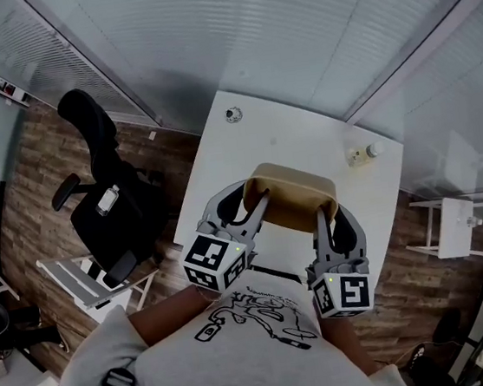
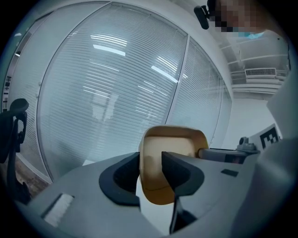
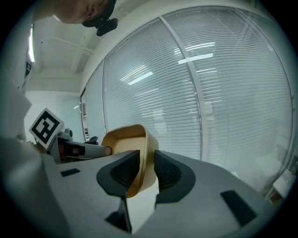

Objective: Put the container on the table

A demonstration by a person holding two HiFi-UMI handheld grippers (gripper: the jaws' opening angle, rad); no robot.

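A tan rectangular container [image 1: 290,195] hangs in the air above the white table [image 1: 287,138], held at both ends. My left gripper [image 1: 256,208] is shut on its left wall, and my right gripper [image 1: 325,218] is shut on its right wall. In the left gripper view the container [image 2: 170,153] sits tilted between the dark jaws, the rim pinched by my left gripper [image 2: 151,169]. The right gripper view shows the container [image 3: 128,144] with its thin wall clamped by my right gripper [image 3: 146,169]; the other gripper is seen at the far side.
A small round object [image 1: 233,114] lies at the table's far left corner and a small white item [image 1: 361,154] near its right edge. A black office chair [image 1: 106,195] stands left of the table, a white stool [image 1: 468,225] to the right. Blinds cover the windows behind.
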